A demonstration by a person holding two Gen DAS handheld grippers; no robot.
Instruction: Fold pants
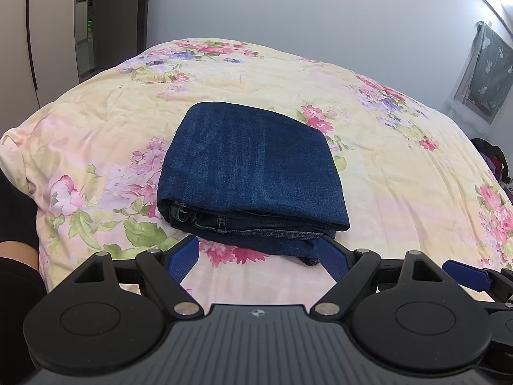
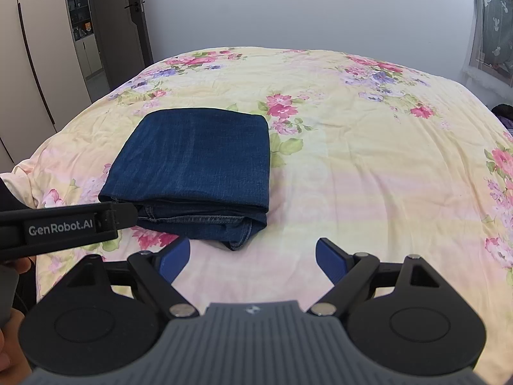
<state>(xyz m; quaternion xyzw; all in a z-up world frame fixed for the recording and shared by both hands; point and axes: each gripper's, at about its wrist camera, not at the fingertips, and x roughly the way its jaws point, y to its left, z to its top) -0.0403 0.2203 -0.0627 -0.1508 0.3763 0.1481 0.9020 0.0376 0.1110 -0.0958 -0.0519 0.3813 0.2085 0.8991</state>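
Dark blue jeans (image 1: 253, 173) lie folded into a compact square stack on the floral bedspread (image 1: 400, 173), layered edges and hems facing me. My left gripper (image 1: 259, 253) hovers open just short of the stack's near edge, blue pads spread, nothing between them. In the right wrist view the same jeans (image 2: 195, 163) sit left of centre. My right gripper (image 2: 253, 256) is open over bare bedspread (image 2: 368, 173), just right of the stack's near corner. The left gripper's black body (image 2: 64, 227), marked GenRobot.AI, enters from the left, its tip overlapping the stack's near left corner.
The bed fills most of both views. A wardrobe (image 2: 35, 73) and a door (image 2: 128, 22) stand at the far left. A curtained window (image 2: 493, 32) is at the right wall. Dark clothing (image 1: 493, 160) lies off the bed's right side. A hand (image 2: 9, 346) holds the handle at lower left.
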